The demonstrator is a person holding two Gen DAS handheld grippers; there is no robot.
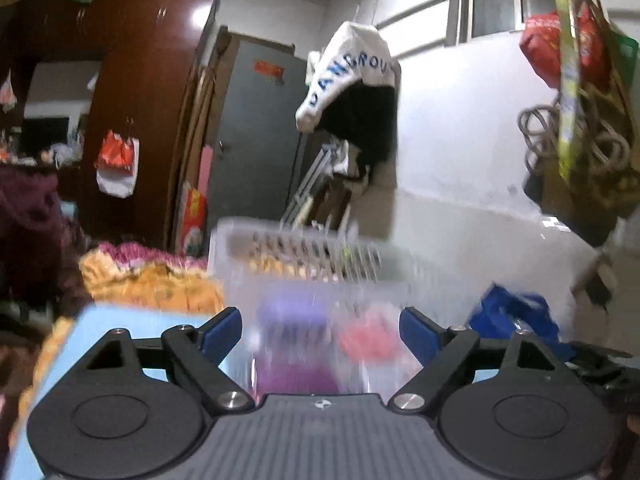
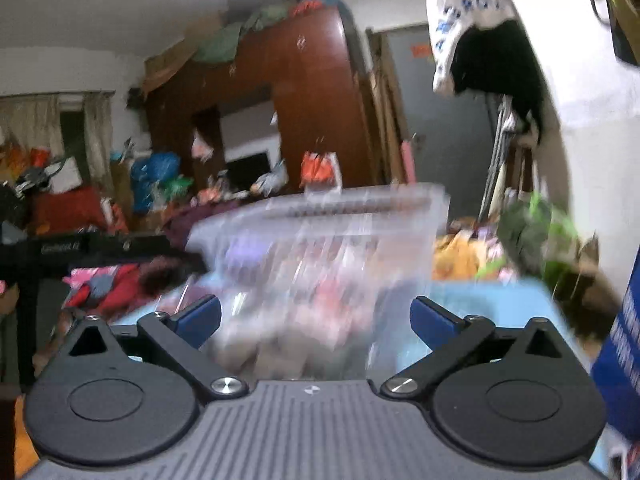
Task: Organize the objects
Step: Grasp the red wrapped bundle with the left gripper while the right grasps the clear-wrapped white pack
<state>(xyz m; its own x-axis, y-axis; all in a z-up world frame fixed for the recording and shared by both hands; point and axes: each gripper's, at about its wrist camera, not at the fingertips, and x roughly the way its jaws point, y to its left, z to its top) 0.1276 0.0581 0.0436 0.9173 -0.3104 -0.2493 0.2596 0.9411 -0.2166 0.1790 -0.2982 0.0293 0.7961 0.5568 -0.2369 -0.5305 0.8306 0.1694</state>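
Facing you in both wrist views is one clear plastic basket [image 1: 304, 256] with slotted walls, standing on a pale blue surface [image 1: 132, 320]; heavy blur smears it, so its contents read only as colours. Item one, your left gripper [image 1: 322, 330]: jaws spread wide, blue pads [image 1: 222, 334] well apart, nothing pinched, the basket's near wall showing in the gap between them; whether the pads touch that wall you cannot tell. Item two, your right gripper [image 2: 316, 320]: jaws at their widest, blue pads [image 2: 434, 322] clear of each other, nothing gripped, the same basket [image 2: 320, 240] filling the gap ahead. Item three, basket contents: a purple shape [image 1: 294, 316] on the left and a pink-red one [image 1: 370, 338] to its right, both seen through the wall and too blurred to name. Item four, beside the basket: an orange and pink patterned cloth [image 1: 144, 276] to its left and a crumpled blue bag [image 1: 516, 316] to its right in the left view. Item five, background: a dark red-brown wardrobe [image 1: 136, 92] with a red and white bag [image 1: 116, 164] hanging on it, a grey door [image 1: 256, 132], and a white cloth with blue lettering [image 1: 344, 72] hanging over something black.
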